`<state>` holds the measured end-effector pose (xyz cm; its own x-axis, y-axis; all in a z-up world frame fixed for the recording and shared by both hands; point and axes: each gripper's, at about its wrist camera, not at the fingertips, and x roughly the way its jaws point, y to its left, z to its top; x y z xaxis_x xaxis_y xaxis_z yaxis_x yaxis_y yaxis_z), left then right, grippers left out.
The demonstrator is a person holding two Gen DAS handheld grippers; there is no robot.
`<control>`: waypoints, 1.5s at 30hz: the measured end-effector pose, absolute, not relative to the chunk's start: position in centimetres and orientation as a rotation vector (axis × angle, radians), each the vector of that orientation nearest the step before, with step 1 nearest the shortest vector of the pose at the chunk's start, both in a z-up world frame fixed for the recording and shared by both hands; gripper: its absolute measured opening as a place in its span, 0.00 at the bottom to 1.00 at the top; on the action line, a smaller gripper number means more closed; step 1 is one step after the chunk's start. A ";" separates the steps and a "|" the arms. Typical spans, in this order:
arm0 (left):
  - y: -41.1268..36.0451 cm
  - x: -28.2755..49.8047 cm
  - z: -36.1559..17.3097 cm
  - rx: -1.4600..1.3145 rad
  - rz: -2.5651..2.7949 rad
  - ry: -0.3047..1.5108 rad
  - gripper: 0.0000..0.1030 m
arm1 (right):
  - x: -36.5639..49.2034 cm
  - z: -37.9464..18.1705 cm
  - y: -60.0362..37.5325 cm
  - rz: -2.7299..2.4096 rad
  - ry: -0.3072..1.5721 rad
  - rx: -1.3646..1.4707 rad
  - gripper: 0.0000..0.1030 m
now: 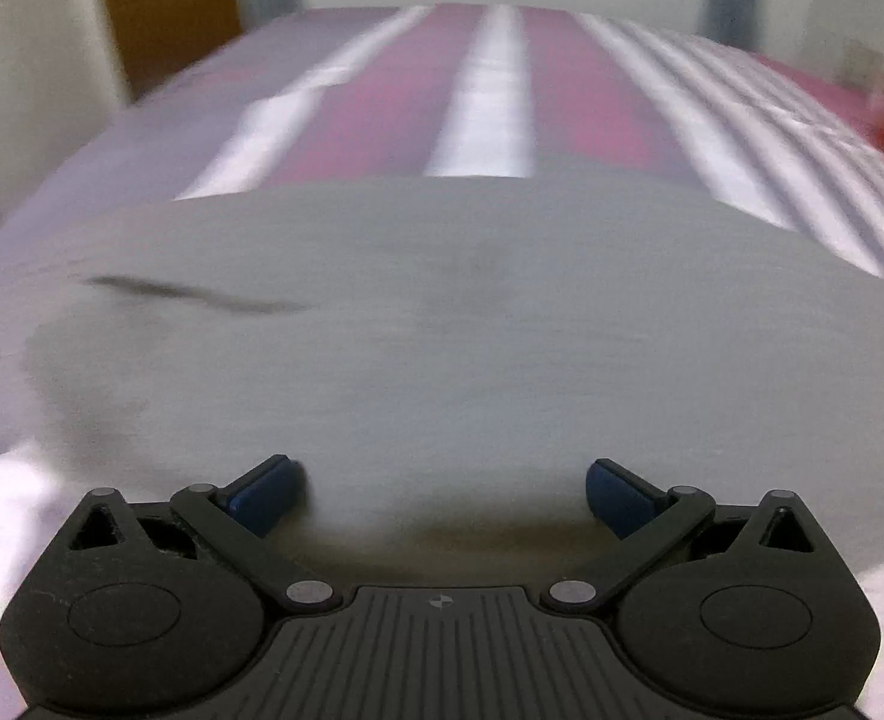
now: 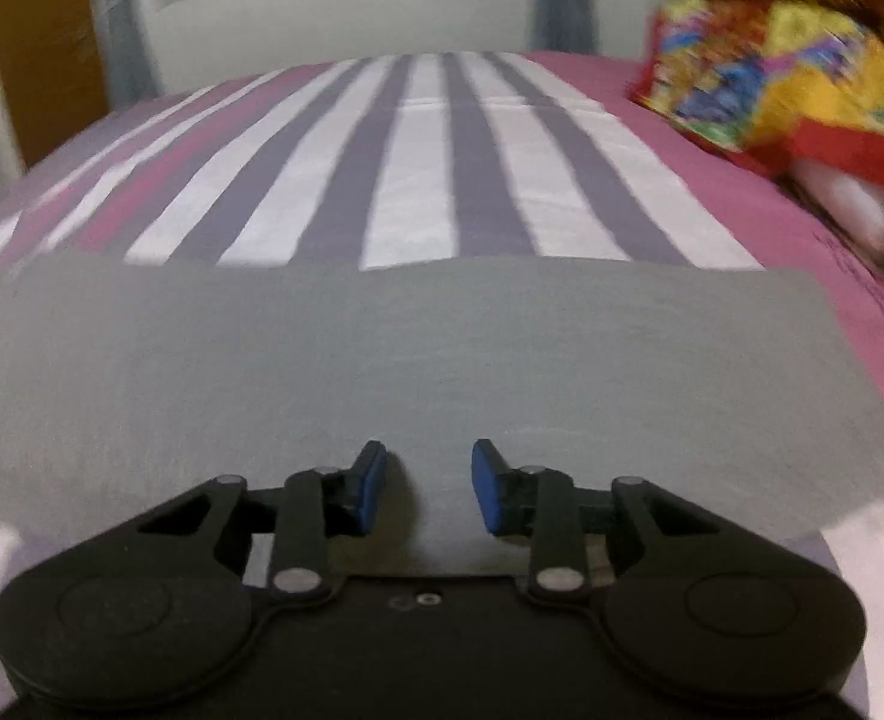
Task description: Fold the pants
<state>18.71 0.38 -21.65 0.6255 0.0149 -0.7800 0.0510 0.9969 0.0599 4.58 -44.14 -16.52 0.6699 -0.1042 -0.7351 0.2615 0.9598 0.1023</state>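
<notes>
Striped bed (image 2: 417, 180): grey pants (image 2: 381, 360) lay flat; left claw (image 1: 445, 489) and right claw (image 2: 429, 489) both spread, empty. Next: pinch near edge.

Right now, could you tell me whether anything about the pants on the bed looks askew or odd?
One thing: the grey pants lie mostly flat on the striped bedsheet, but a dark crease runs across their left part in the left wrist view. Both views are motion-blurred.
</notes>
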 end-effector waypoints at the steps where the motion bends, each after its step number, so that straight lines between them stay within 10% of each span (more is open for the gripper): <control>1: 1.9 18.8 -21.6 0.067 0.017 0.891 1.00 | 4.2 -16.0 -44.4 -0.206 0.786 0.238 0.35; 13: 8.5 18.5 -21.1 -0.026 0.161 0.873 1.00 | 3.6 -15.8 -42.9 -0.212 0.803 0.162 0.36; 45: -14.5 15.5 -19.0 0.100 -0.327 0.881 1.00 | 1.5 -15.0 -47.8 -0.311 0.818 0.221 0.38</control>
